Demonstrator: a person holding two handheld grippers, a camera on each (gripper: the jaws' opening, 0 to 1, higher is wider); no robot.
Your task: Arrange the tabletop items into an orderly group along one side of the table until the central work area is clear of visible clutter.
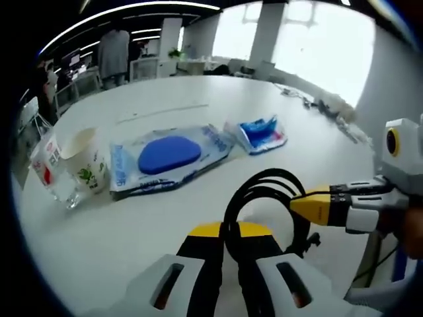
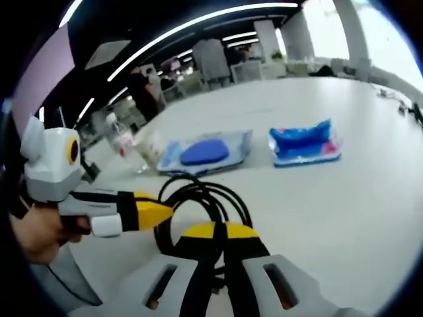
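Cable coil pinched by both grippers at the near table edge

Coiled black cable [image 1: 264, 198] loops up between the two tools; its lower end is hidden behind the jaws in both views. Left gripper [image 1: 228, 241] has its yellow-tipped jaws clenched together with cable strands running down between them. Right gripper [image 2: 221, 241] looks the same, jaws closed on the cable's near loops. In the left gripper view the right gripper enters from the right with a hand partly cut off at the frame edge; in the right gripper view the left gripper comes in from the left, held in a fist.

Beyond the cable on the round white table [image 1: 165, 99]: flat clear wet-wipe pack with blue oval lid [image 1: 168, 157], just left of it a white paper cup with green print [image 1: 86, 162] and a clear plastic bottle with red label [image 1: 49, 168], touching or nearly, hard to tell. Right of the pack, apart from it, a small blue and pink crinkled packet [image 1: 261, 134]. Small dark clutter at the far right table rim is too blurred to identify.

Wide bare tabletop lies past the pack and right of the cable.
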